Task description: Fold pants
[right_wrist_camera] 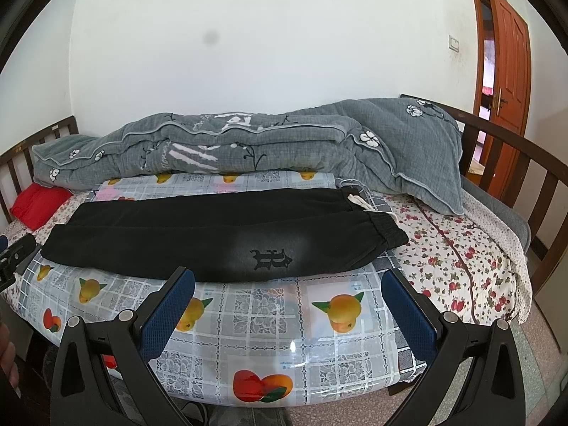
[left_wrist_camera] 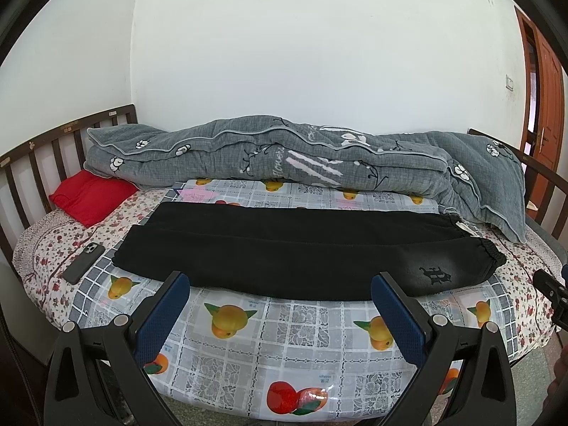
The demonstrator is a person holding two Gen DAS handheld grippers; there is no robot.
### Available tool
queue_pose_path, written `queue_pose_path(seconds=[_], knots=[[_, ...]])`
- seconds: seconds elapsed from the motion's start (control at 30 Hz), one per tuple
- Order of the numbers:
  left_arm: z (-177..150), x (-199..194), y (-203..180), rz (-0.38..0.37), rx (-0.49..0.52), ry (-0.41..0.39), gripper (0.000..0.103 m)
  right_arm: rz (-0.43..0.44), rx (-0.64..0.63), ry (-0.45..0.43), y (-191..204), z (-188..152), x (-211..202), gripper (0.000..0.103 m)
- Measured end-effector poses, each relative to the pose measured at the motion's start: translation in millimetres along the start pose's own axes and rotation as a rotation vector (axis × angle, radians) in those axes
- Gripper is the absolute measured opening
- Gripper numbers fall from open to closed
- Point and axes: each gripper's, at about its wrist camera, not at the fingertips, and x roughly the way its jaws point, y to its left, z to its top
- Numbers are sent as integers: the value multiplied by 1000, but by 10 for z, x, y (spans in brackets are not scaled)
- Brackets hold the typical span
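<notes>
Black pants [left_wrist_camera: 291, 248] lie flat on the bed, folded lengthwise leg on leg, waistband at the right, cuffs at the left; they also show in the right wrist view [right_wrist_camera: 198, 234]. A dark logo [right_wrist_camera: 271, 259] sits near the waist. My left gripper [left_wrist_camera: 280, 298] is open and empty, just in front of the pants' near edge. My right gripper [right_wrist_camera: 287, 291] is open and empty, in front of the logo end. Each gripper's tip shows at the edge of the other's view.
A fruit-print plastic sheet [left_wrist_camera: 284, 348] covers the floral bedsheet [right_wrist_camera: 454, 255]. A grey quilt [left_wrist_camera: 284, 156] is bunched along the wall. A red pillow [left_wrist_camera: 90, 195] and a phone [left_wrist_camera: 83, 262] lie at the left. Wooden rails [right_wrist_camera: 514, 163] bound both ends.
</notes>
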Motion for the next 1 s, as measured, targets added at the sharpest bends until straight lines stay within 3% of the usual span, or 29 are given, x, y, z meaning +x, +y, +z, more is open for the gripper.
queue_pose_path(seconds=[0.77,1.0], knots=[[36,-3,18,1,-5,-3,103,3,-12,-9,57,86,-29,103],[26,172,104,3,-30,20,103,-3,-18,12,75,9,127,103]])
